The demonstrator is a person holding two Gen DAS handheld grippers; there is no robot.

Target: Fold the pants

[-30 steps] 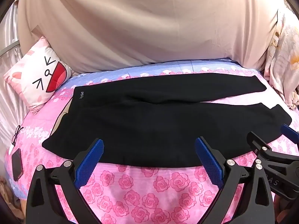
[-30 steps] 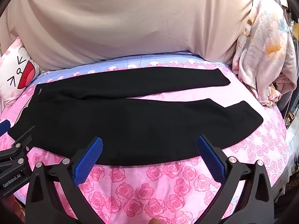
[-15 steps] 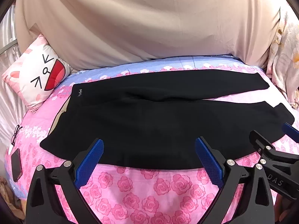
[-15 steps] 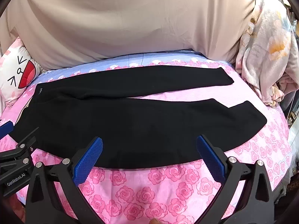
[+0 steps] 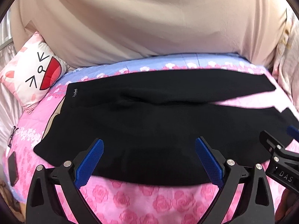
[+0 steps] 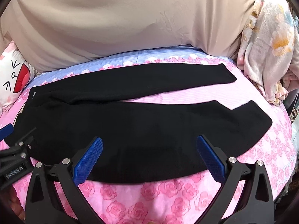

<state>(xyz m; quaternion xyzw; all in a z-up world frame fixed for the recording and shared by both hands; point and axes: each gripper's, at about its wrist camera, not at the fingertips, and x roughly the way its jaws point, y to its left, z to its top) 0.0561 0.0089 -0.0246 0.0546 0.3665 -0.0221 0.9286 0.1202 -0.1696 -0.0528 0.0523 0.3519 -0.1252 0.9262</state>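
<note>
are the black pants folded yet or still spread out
Spread out: the black pants lie flat on the rose-print bedsheet, both legs apart and full length, no fold.

A pink bedsheet (image 5: pixel 142 201) printed with darker pink roses is covering the bed, and it is turning into a pale blue striped band (image 5: pixel 168 63) with white and pink flowers along the far edge. Behind the bed, a large beige cloth (image 5: pixel 149 18) is hanging like a backdrop and filling the upper half of both views. A white and pink cartoon cat pillow (image 5: pixel 34 74) with a wide red mouth is leaning at the far left corner. Near the left edge, eyeglasses (image 5: pixel 12 136) and a dark phone (image 5: pixel 13 169) are lying on the sheet. At the right, a crumpled floral blanket (image 6: pixel 269 52) is resting in a heap.
</note>
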